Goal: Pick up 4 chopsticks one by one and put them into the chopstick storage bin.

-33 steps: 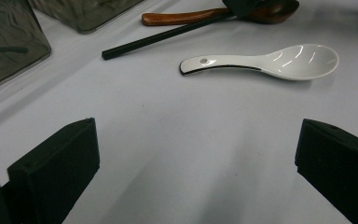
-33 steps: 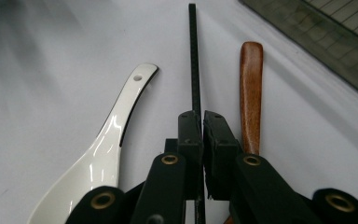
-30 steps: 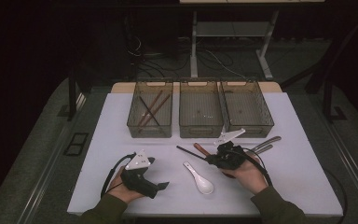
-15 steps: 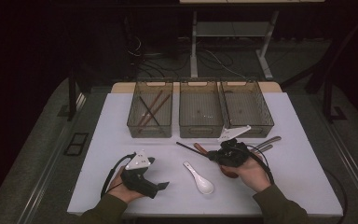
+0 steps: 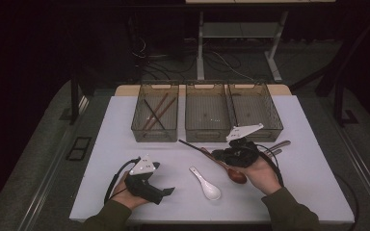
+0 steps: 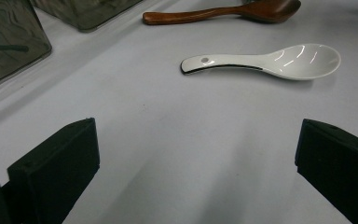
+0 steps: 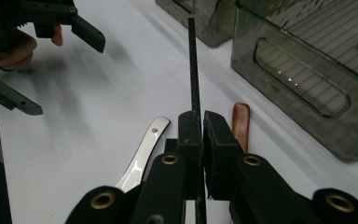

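The right tool (image 7: 201,126) was clamped on a thin black chopstick (image 7: 193,65) just near of the middle bin (image 5: 207,113); it probably needed a level, firm carry left to the bin with chopsticks (image 5: 155,111), while the left tool (image 6: 196,158) rested apart on the counter (image 5: 125,144).

Bare bench (image 5: 313,192) lies open ahead of the left tongs (image 5: 166,191) up to the white spoon (image 5: 206,183); three bins (image 5: 207,113) wall off the far side.

On the white table (image 5: 125,139) lie three grey bins (image 5: 207,115), a white spoon (image 5: 206,183) and a wooden spoon (image 5: 231,172).
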